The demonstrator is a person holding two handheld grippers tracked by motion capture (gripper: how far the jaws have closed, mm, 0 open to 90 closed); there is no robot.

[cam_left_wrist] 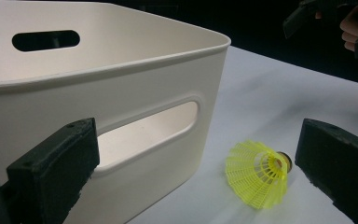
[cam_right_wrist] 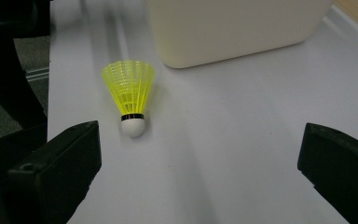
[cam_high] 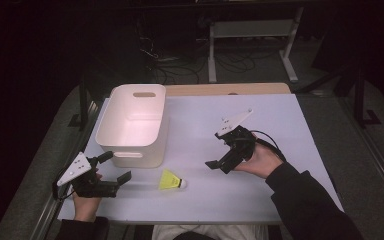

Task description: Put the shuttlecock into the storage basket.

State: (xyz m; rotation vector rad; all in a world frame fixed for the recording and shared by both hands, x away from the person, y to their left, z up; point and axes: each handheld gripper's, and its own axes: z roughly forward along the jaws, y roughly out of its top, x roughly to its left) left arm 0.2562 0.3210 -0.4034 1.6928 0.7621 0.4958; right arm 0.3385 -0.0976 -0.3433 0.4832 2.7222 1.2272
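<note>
1. Shuttlecock [cam_high: 172, 180], yellow, lay on its side on the table [cam_high: 280, 190], just ahead of the left gripper [cam_high: 114, 170], touching neither jaw.
2. Left gripper stood wide apart and empty beside the white bin [cam_high: 132, 125].
3. Right gripper [cam_high: 219, 164] was also spread wide, empty, with the shuttlecock near its left jaw.

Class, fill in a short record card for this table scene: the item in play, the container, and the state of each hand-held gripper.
item: yellow shuttlecock, lying on its side on the white table
container: white bin, with nothing inside as far as shown, behind the shuttlecock
left hand-held gripper: open, holding nothing, left of the shuttlecock
right hand-held gripper: open, holding nothing, right of the shuttlecock
contact: neither touches the shuttlecock
</note>
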